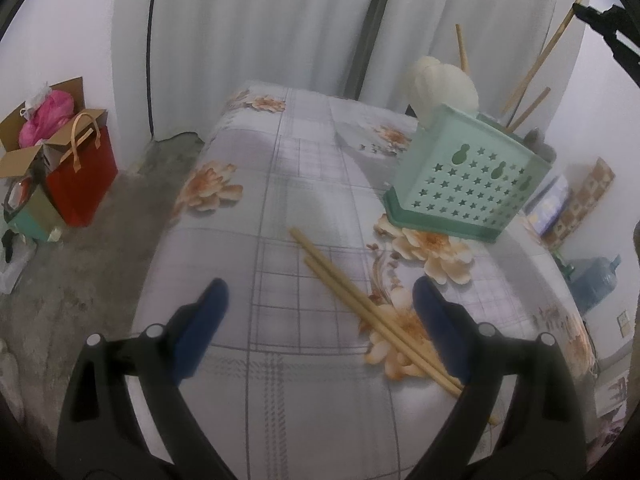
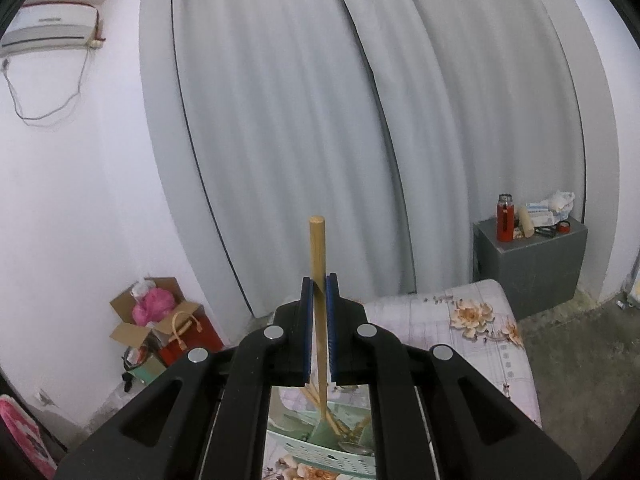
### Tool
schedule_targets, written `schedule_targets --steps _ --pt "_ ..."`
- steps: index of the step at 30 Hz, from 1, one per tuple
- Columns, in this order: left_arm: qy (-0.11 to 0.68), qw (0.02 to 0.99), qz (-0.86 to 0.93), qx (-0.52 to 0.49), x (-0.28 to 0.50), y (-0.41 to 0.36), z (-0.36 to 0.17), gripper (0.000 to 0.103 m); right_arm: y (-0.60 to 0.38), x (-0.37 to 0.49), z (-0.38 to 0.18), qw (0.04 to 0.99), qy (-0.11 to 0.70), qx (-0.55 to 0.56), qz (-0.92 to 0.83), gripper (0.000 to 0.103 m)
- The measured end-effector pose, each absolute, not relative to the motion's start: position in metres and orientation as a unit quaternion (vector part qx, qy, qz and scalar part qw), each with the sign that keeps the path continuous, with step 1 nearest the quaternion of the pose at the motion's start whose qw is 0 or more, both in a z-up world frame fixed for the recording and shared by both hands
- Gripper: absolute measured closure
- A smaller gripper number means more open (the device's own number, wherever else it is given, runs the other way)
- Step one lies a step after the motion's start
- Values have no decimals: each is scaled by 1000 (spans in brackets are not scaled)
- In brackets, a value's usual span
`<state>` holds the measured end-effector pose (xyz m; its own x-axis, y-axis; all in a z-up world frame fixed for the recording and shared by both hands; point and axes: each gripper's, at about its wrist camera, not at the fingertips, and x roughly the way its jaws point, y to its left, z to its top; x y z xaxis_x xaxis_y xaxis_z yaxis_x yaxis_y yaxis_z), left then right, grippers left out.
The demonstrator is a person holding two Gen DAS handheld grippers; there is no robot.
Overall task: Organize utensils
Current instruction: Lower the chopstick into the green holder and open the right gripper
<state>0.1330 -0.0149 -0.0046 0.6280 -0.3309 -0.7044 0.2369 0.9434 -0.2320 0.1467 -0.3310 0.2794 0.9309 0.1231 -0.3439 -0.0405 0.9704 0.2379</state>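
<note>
A chopstick [image 2: 317,264] stands upright, pinched by the right tool [image 2: 319,288] above the green holder [image 1: 472,184] on the flowered tabletop [image 1: 304,184]. Two chopsticks [image 1: 360,300] lie near the holder, between the spread fingers of the left tool [image 1: 320,300].

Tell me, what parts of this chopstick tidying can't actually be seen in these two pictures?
- Inside of the green holder: in the left wrist view its starred wall hides it.
- Lower end of the held chopstick: in the right wrist view the right gripper covers most of the holder below.
- Near ends of the two loose chopsticks: the left gripper finger hides them.
- Grey utensil behind the holder: too blurred.
</note>
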Motion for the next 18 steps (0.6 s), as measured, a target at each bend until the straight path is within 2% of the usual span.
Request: schedule_targets --steps 10,16,17,18 --pt "403 900 -157 -51 133 -20 -4 14 -341 162 233 965 225 133 27 96" --pt "404 899 -160 -50 131 -23 -3 14 -342 175 183 941 314 125 14 95" --pt "404 899 -160 -48 130 -24 -3 14 -345 174 180 939 319 125 10 94" --pt "404 899 -160 -47 130 -24 -2 14 -348 170 178 938 321 128 4 86"
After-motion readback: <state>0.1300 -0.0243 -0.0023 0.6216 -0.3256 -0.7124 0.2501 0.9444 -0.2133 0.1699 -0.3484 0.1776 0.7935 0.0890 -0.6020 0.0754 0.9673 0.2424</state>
